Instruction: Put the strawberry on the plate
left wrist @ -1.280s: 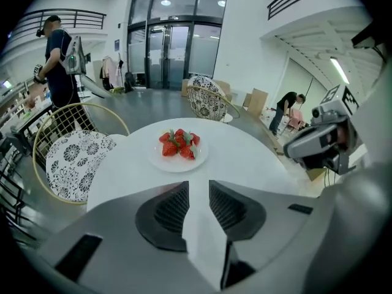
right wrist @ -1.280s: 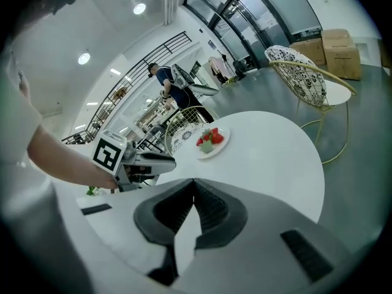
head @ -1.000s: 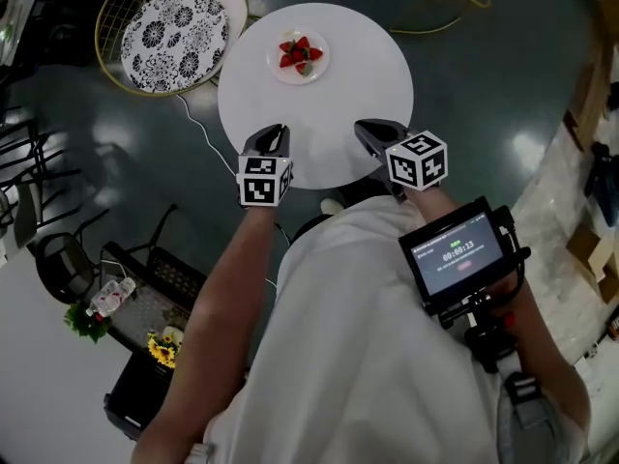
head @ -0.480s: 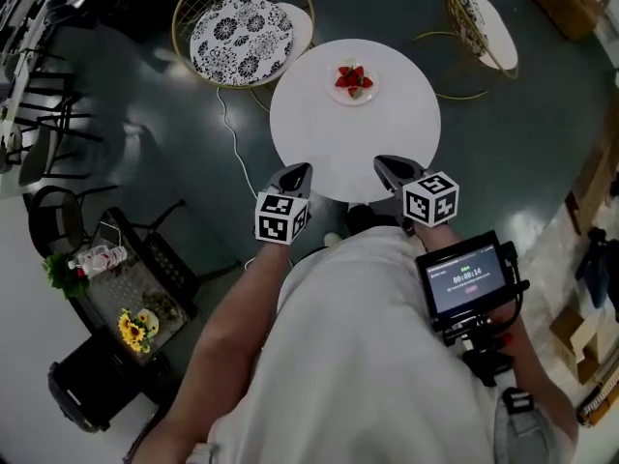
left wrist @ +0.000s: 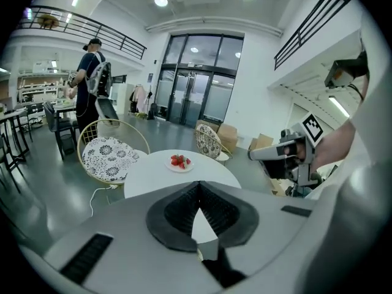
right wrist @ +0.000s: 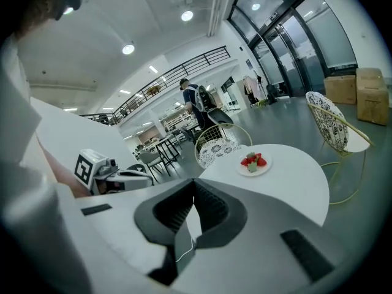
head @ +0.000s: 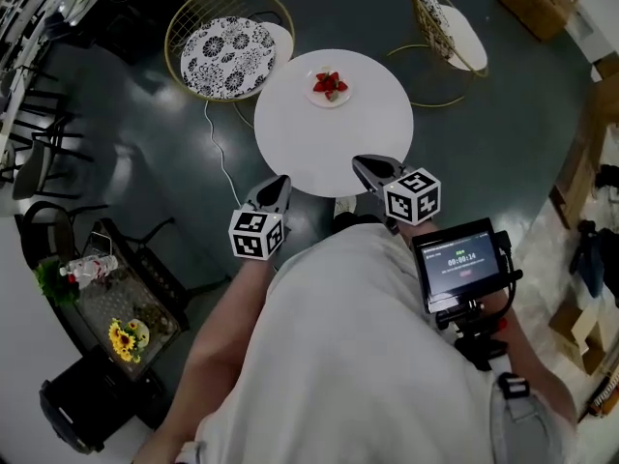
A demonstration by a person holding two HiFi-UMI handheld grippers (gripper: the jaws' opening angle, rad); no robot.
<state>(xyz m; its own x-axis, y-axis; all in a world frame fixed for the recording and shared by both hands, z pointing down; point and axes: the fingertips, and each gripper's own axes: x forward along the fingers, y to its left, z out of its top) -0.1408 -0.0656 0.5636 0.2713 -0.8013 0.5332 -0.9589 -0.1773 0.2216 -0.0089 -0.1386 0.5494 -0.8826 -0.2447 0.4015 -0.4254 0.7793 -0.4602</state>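
Observation:
Several red strawberries (head: 329, 83) lie on a small white plate (head: 317, 95) at the far side of the round white table (head: 334, 138). They also show as strawberries (left wrist: 179, 160) in the left gripper view and strawberries (right wrist: 253, 160) in the right gripper view. My left gripper (head: 274, 191) hangs just off the table's near edge, shut and empty, with its jaws (left wrist: 197, 187) meeting at the tip. My right gripper (head: 370, 169) sits at the near edge, its jaws (right wrist: 195, 187) closed together with nothing between them. Both are well short of the plate.
A gold wire chair with a patterned cushion (head: 227, 56) stands left of the table and a second chair (head: 447, 22) at the right. A white cable (head: 218, 158) runs across the floor. A black cart with flowers (head: 126, 317) is at the lower left. A person (left wrist: 92, 87) stands far off.
Both grippers have pulled back from over the table's near edge toward my body and risen. The table and plate now look smaller and farther off.

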